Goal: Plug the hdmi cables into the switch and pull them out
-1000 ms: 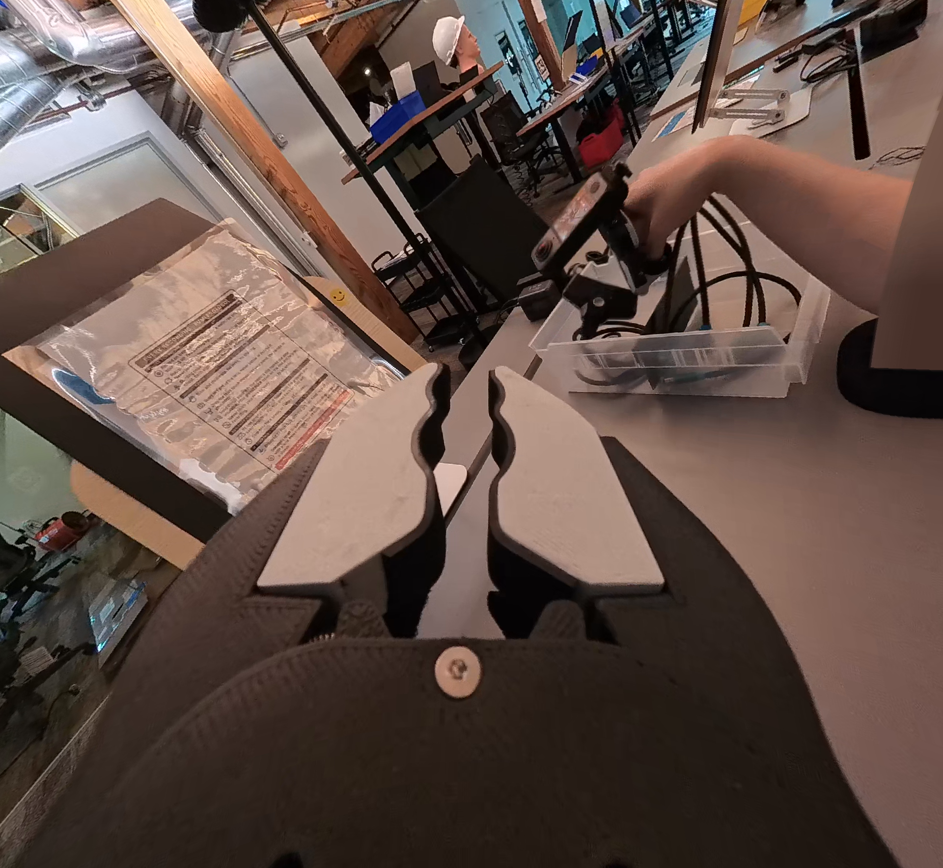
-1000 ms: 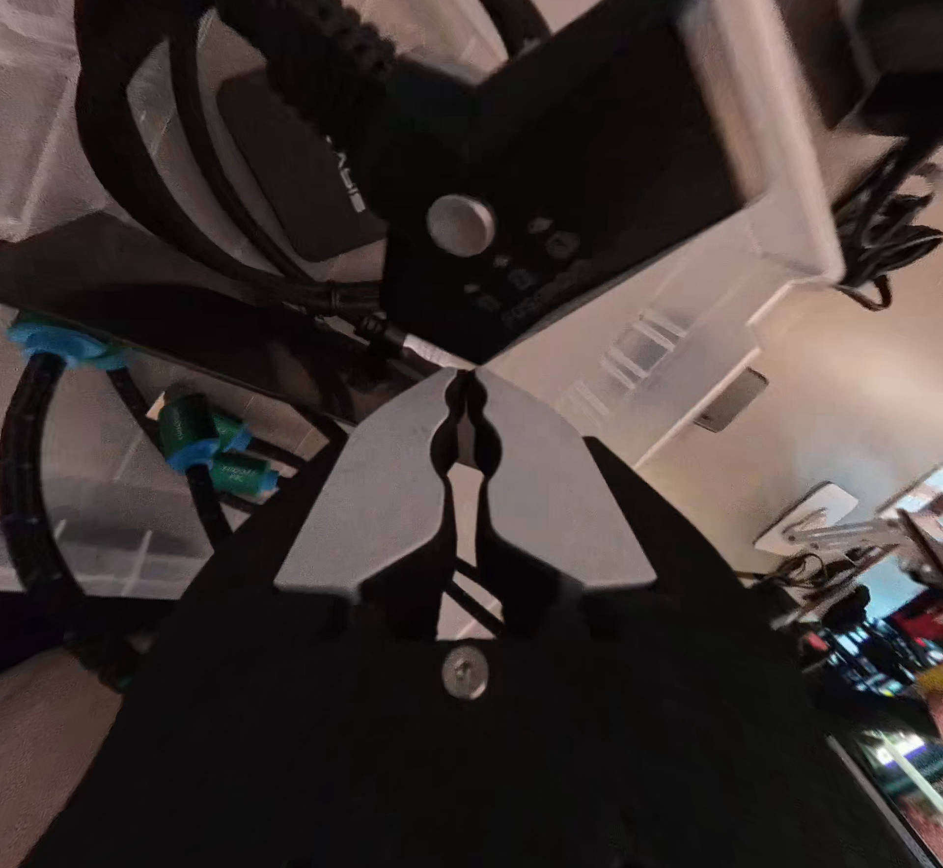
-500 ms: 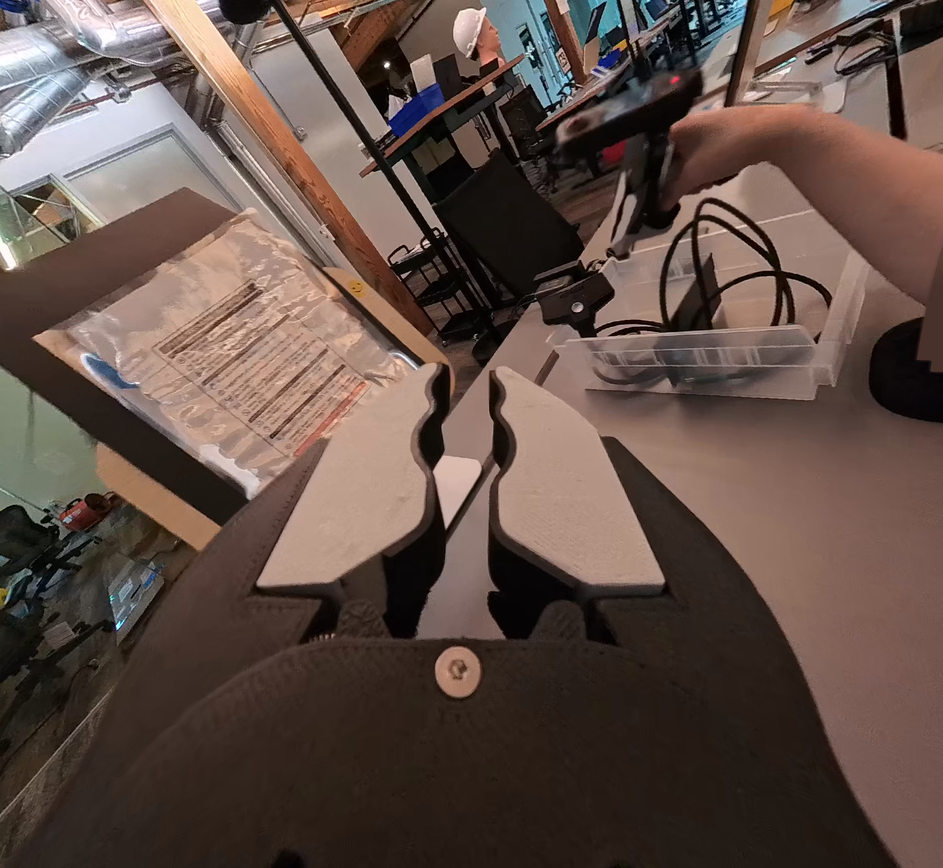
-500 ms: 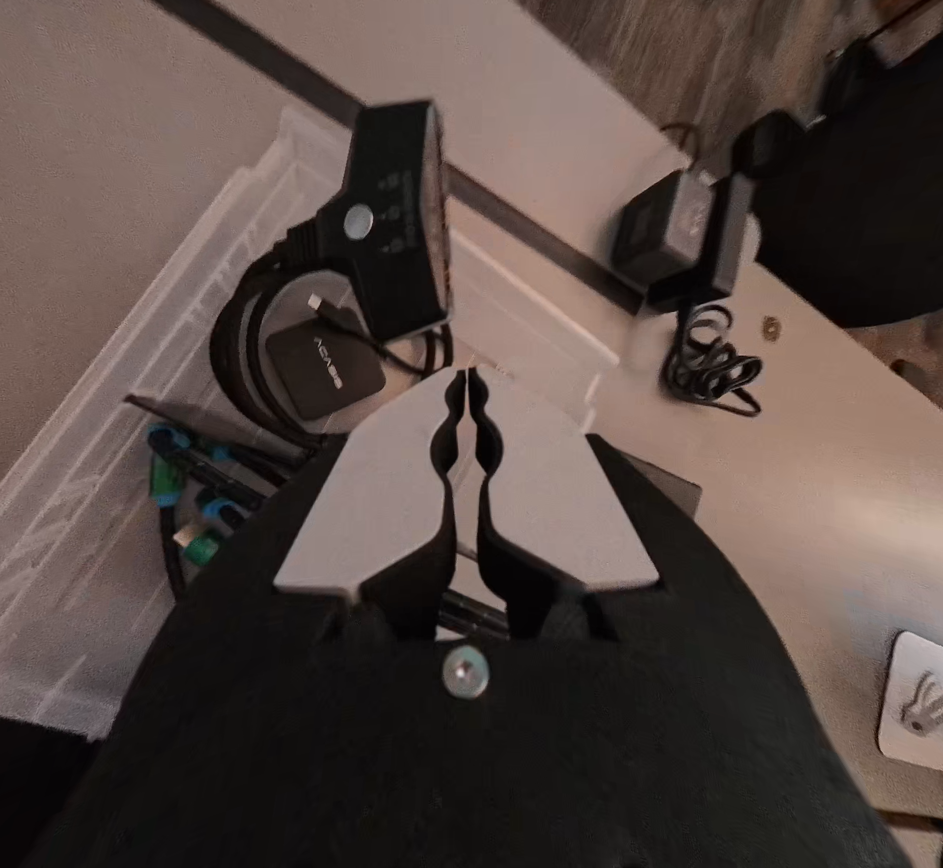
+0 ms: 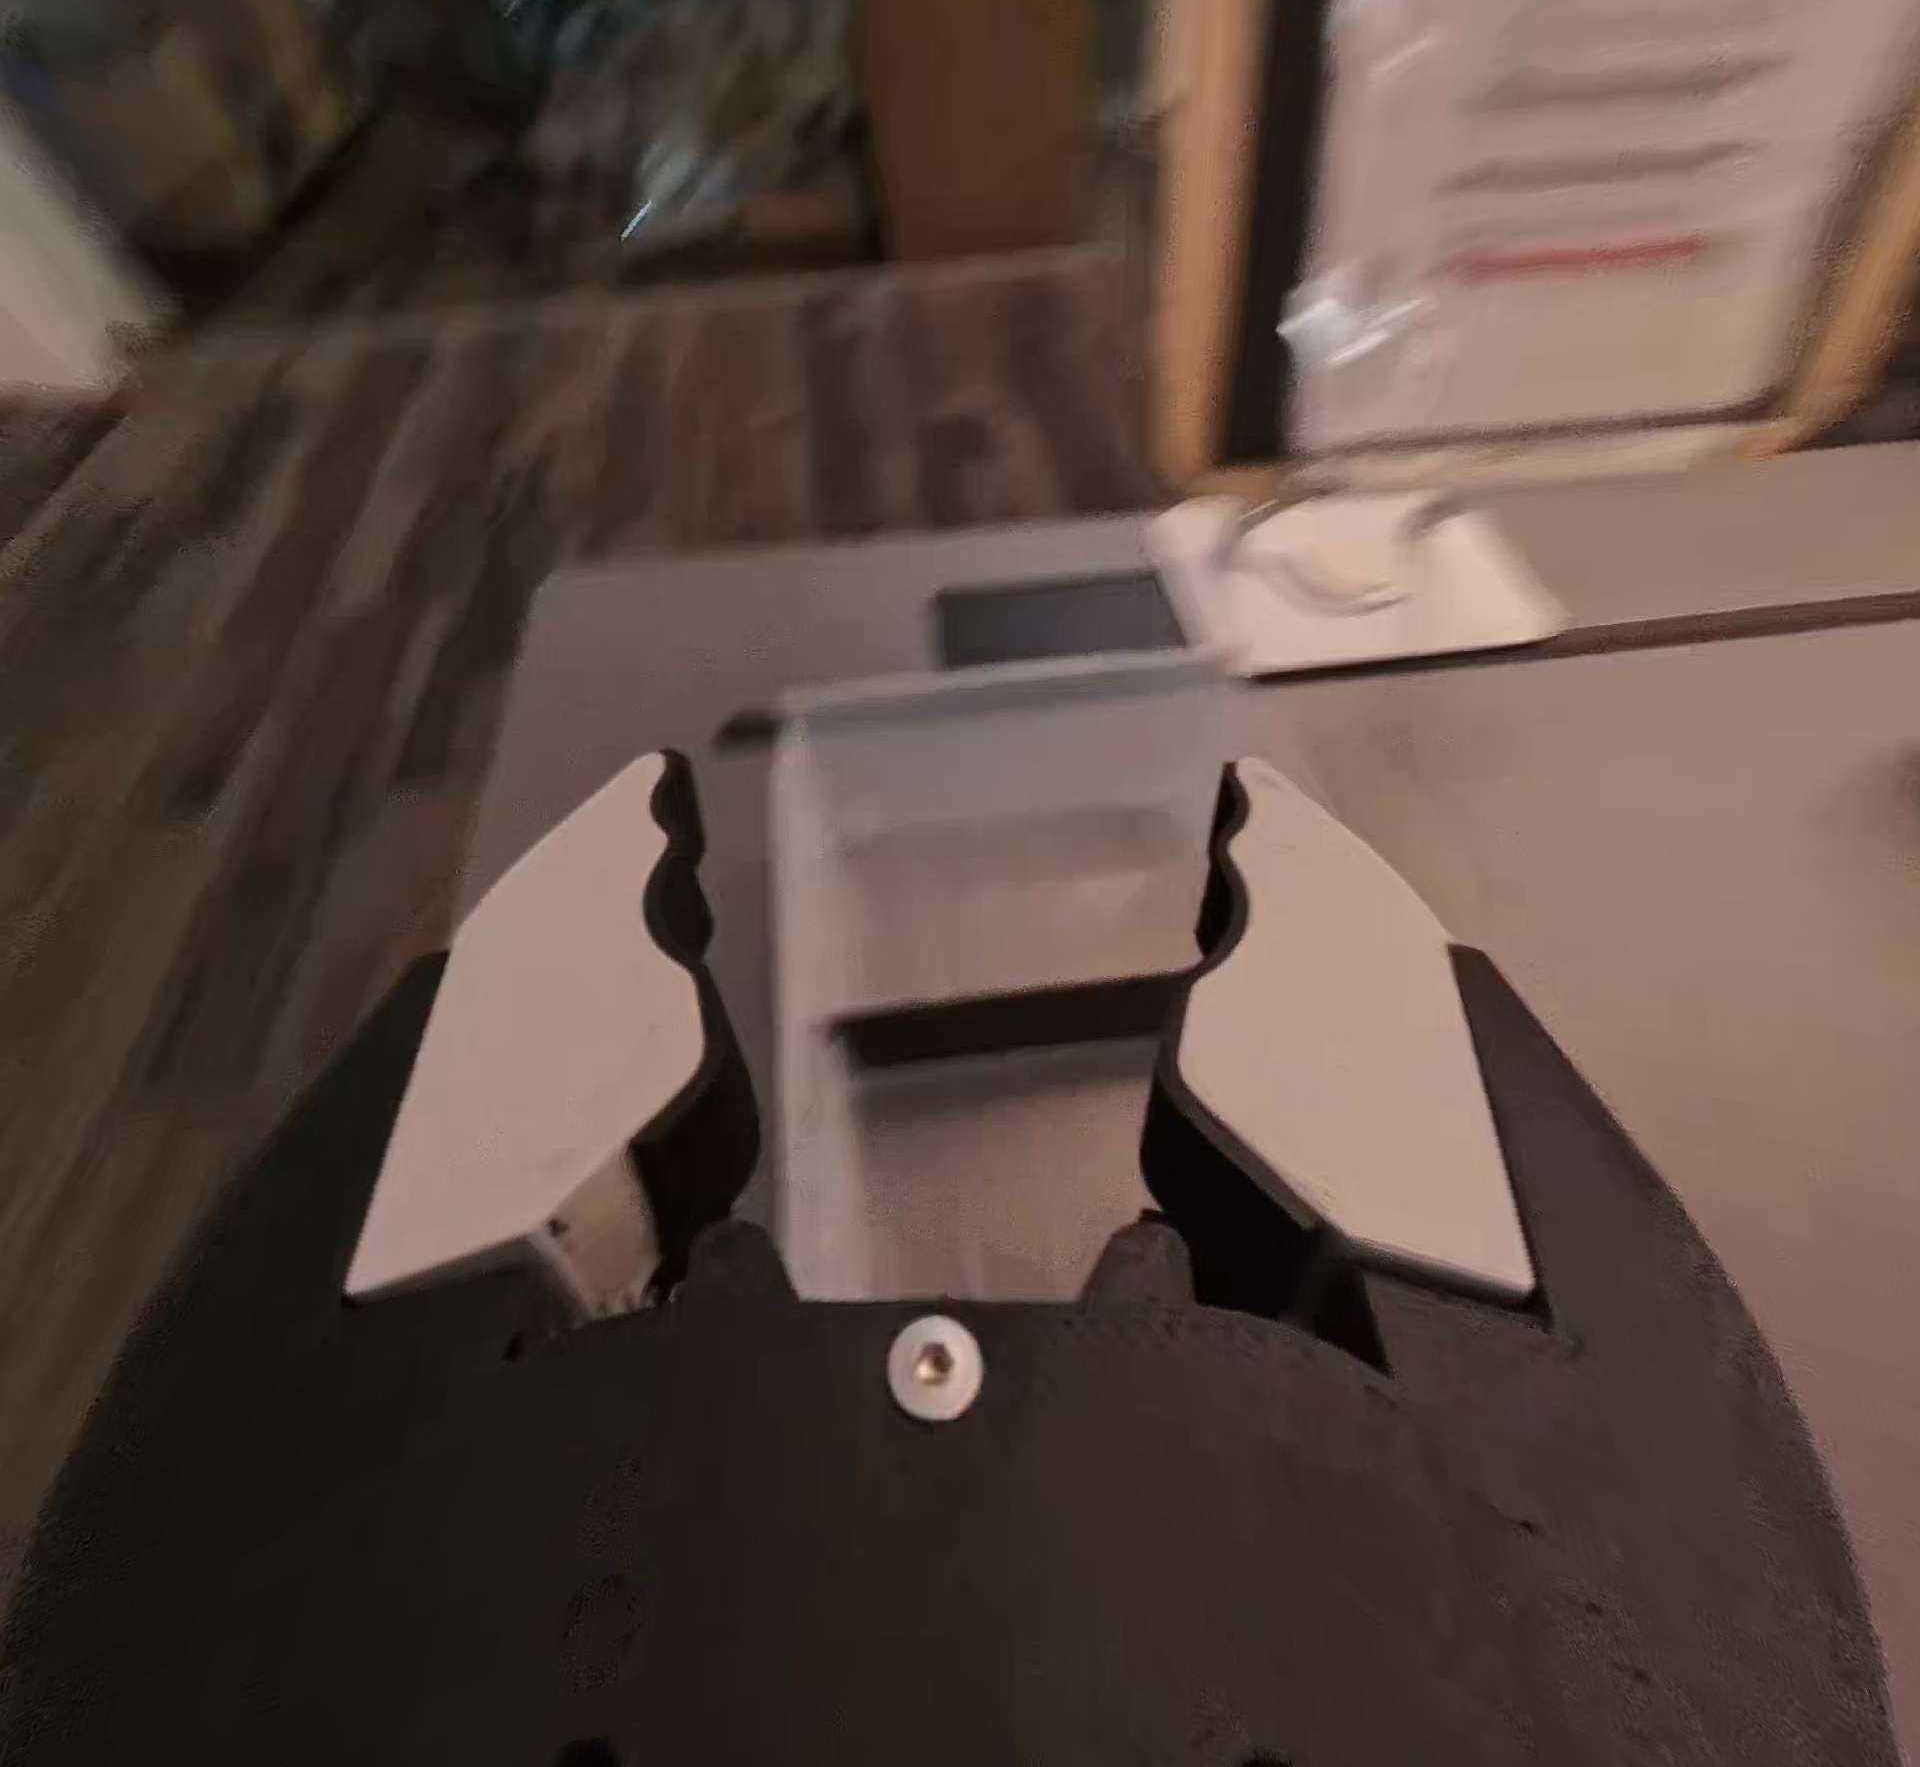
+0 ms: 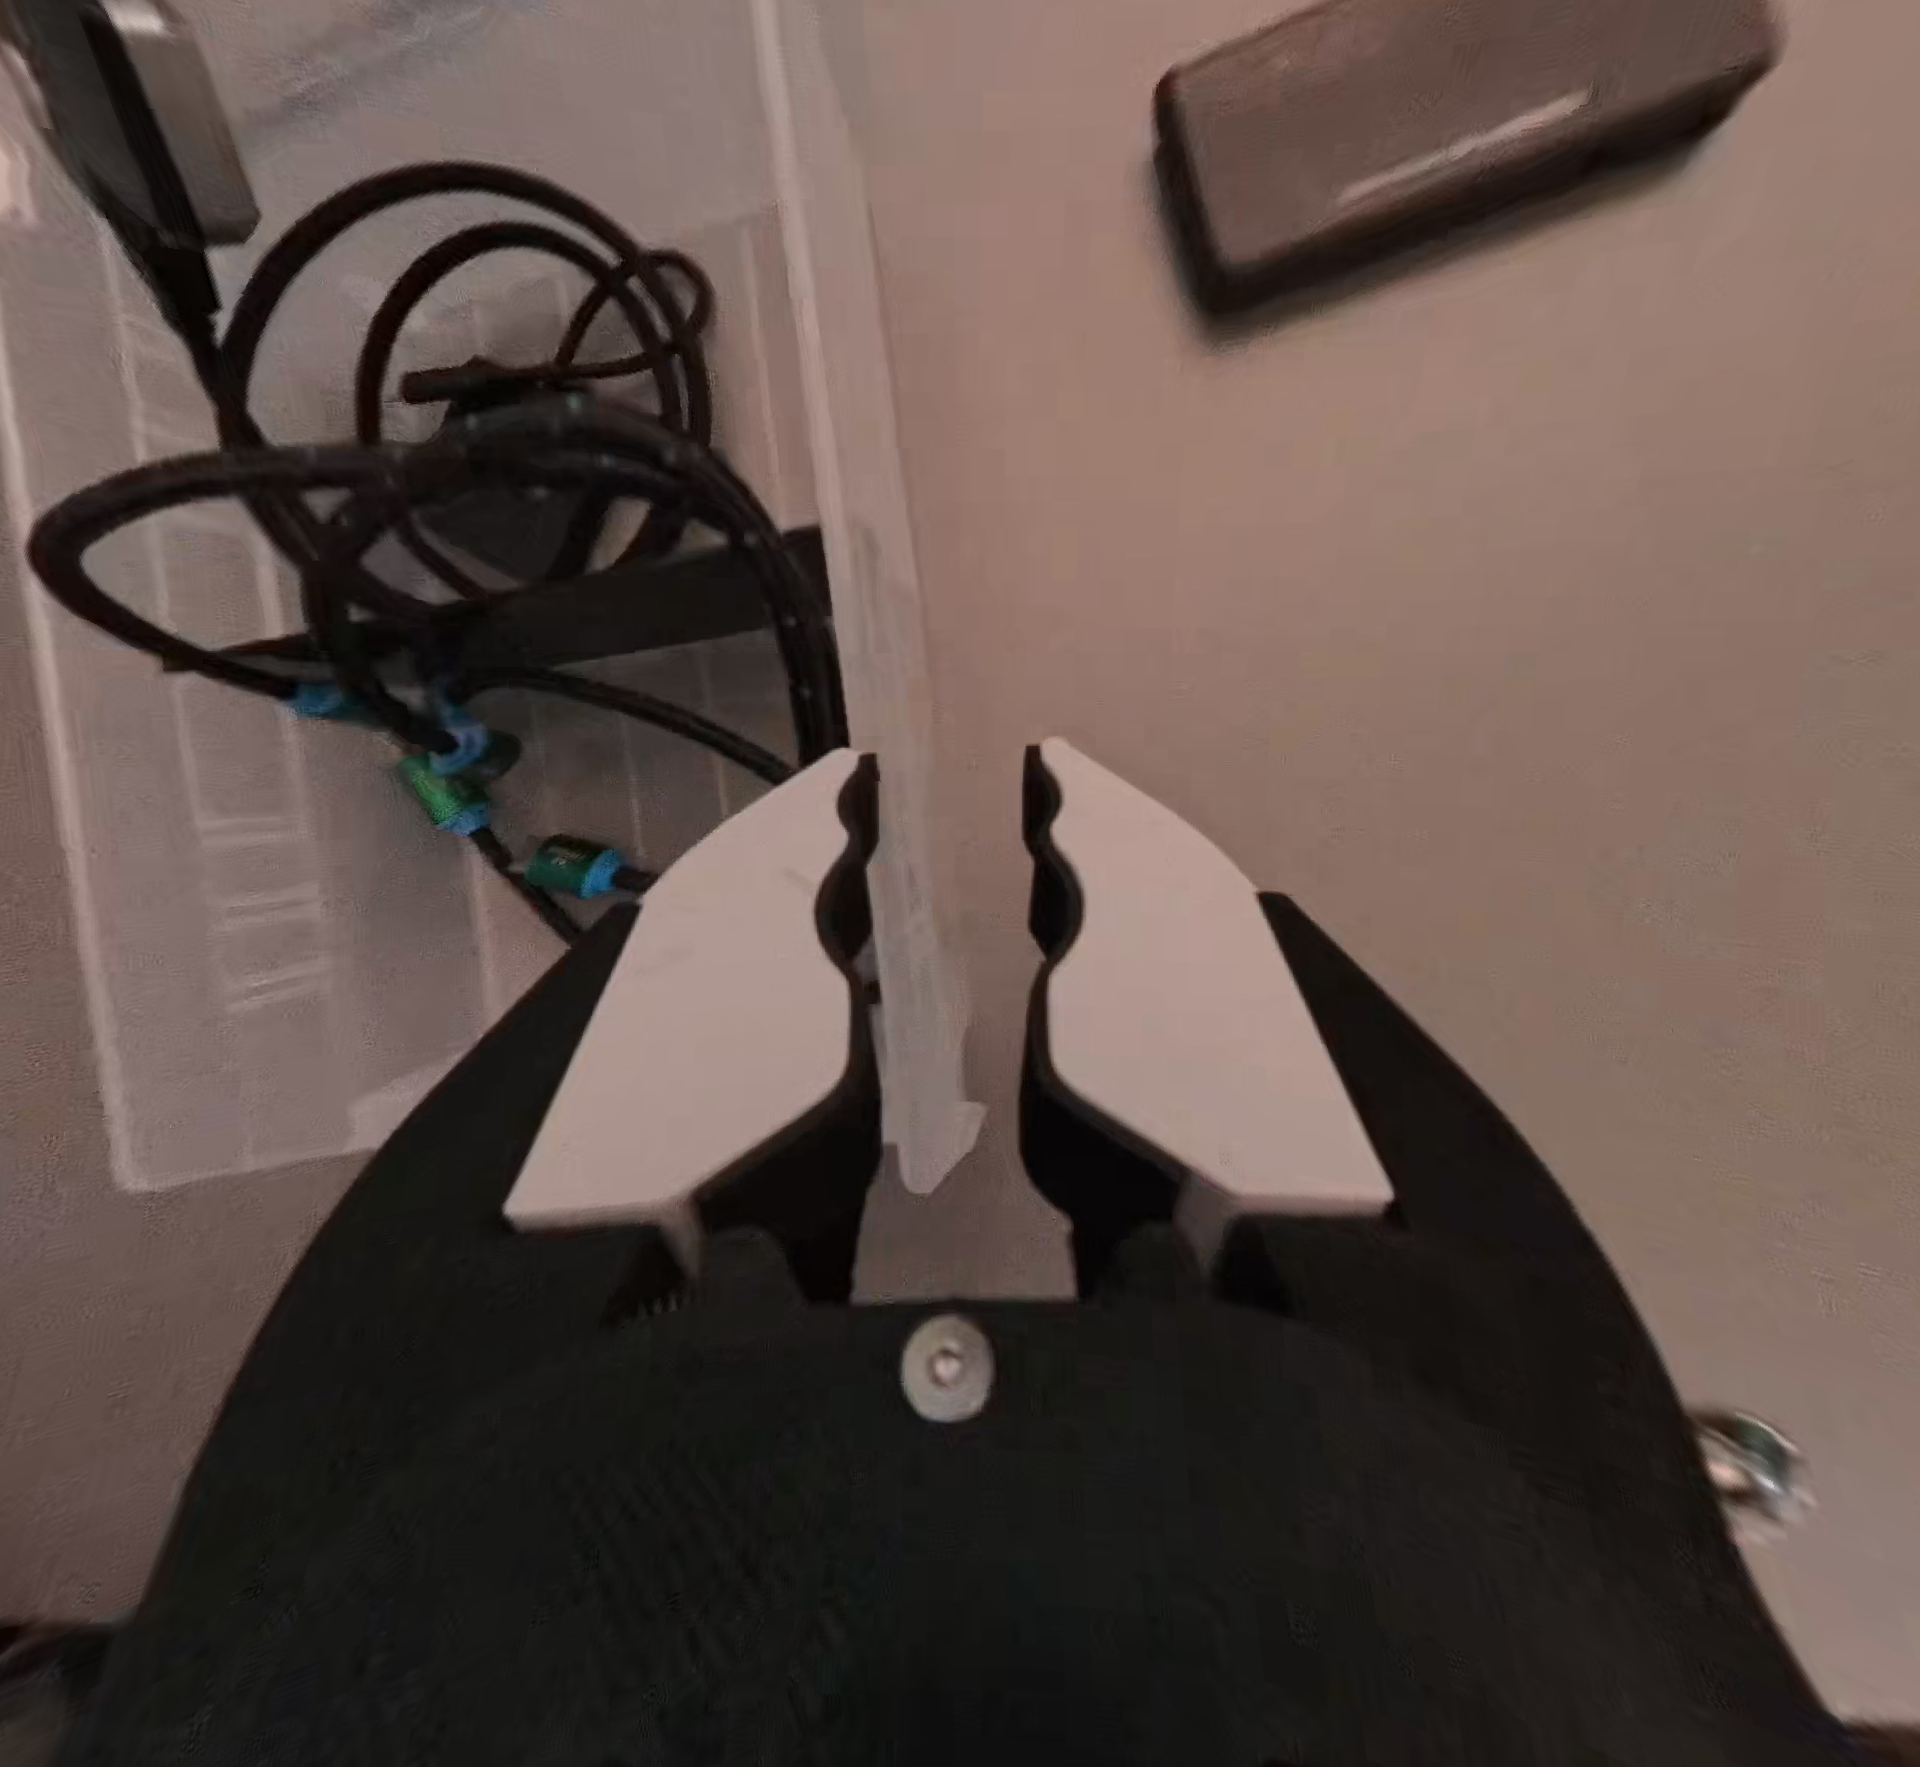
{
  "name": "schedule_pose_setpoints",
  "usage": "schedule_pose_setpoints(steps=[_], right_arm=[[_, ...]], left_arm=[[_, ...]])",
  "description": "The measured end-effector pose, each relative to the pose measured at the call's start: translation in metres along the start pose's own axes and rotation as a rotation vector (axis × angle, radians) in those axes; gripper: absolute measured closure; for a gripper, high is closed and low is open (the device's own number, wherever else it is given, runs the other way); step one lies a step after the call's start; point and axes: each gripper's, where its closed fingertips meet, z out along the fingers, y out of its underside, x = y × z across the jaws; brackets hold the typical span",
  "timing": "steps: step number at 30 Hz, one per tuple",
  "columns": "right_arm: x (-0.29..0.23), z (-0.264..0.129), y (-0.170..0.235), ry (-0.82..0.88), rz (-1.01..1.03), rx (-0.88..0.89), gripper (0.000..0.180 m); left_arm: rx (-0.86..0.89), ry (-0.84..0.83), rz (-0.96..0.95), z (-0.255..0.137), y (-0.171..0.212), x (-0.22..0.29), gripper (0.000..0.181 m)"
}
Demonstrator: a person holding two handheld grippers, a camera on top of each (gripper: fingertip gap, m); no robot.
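In the right wrist view, black HDMI cables [image 6: 468, 470] lie coiled in a clear plastic bin [image 6: 810, 283], with green and blue plugs [image 6: 566, 867] near the bin's near end. A dark box with a cable on it, probably the switch [image 6: 135, 117], sits in the bin's far left corner. My right gripper [image 6: 951, 761] is open, its jaws astride the bin's right wall without gripping it. My left gripper [image 5: 951, 772] is wide open and empty; the end of a clear bin [image 5: 997, 844] lies between its jaws. That view is blurred.
A dark rectangular block [image 6: 1455, 76] lies on the grey table [image 6: 1455, 782] to the right of the bin. In the left wrist view, a white object [image 5: 1351, 574] and a dark flat patch [image 5: 1049, 621] sit near the table's far edge, with wood floor [image 5: 312, 574] beyond.
My right gripper has opened and moved from near the switch to the bin's wall. My left gripper has opened wide and swung down over the bin's end.
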Motion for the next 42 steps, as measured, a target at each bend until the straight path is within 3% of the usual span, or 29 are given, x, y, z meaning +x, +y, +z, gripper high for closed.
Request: schedule_pose_setpoints(steps=[2, 4, 10, 15, 21, 26, 29, 33, 42], right_arm=[[-0.009, 0.013, 0.014, -0.147, 0.036, -0.026, 0.153], [-0.006, 0.015, 0.023, -0.179, 0.048, -0.085, 0.145], [-0.008, 0.013, 0.038, -0.184, 0.009, -0.191, 0.150], [-0.012, 0.030, 0.045, -0.164, 0.005, -0.305, 0.151], [-0.020, 0.046, 0.067, -0.172, 0.015, -0.502, 0.157], [-0.018, 0.053, 0.068, -0.029, -0.158, -0.572, 0.166], [-0.036, 0.056, 0.073, -0.074, -0.233, -0.612, 0.167], [-0.053, 0.060, 0.076, -0.007, -0.336, -0.656, 0.171], [-0.115, 0.070, 0.089, -0.049, -0.425, -0.734, 0.170]], left_arm=[[-0.150, -0.083, -0.046, 0.009, 0.033, -0.030, 0.077], [-0.234, -0.020, -0.085, 0.017, 0.057, -0.036, 0.077], [-0.524, 0.004, -0.130, 0.030, 0.119, -0.055, 0.098], [-0.617, 0.071, -0.140, 0.038, 0.140, -0.046, 0.105], [-0.877, 0.142, -0.151, 0.039, 0.185, -0.034, 0.121], [-0.958, 0.185, -0.130, 0.041, 0.204, -0.029, 0.131], [-1.015, 0.180, -0.118, 0.040, 0.216, -0.031, 0.142], [-1.066, 0.177, -0.051, 0.043, 0.224, -0.031, 0.174], [-1.126, 0.230, 0.122, 0.048, 0.221, 0.004, 0.171]])
